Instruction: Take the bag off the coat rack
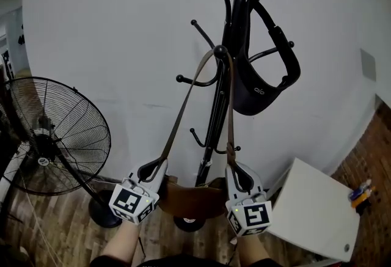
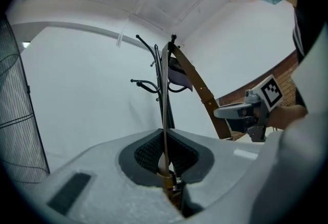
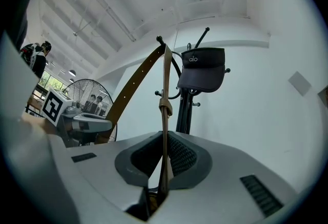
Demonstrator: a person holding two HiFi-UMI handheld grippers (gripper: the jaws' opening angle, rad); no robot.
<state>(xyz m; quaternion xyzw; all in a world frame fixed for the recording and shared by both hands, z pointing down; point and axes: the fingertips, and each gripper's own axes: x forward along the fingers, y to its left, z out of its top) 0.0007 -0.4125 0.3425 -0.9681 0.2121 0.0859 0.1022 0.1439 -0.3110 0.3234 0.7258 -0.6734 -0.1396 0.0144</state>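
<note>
Background: white curved wall across the upper frame. Centre, top to bottom: black metal coat rack. Left edge: black wire-caged standing fan. Lower right: white box-shaped cabinet. Bottom centre: brown leather bag, hanging low before the rack's base, its thin brown strap looped over a mid-height hook. Upper right of the pole: black visor cap. The left gripper is clamped on the strap's left run and the right gripper on its right run, both just above the bag.
</note>
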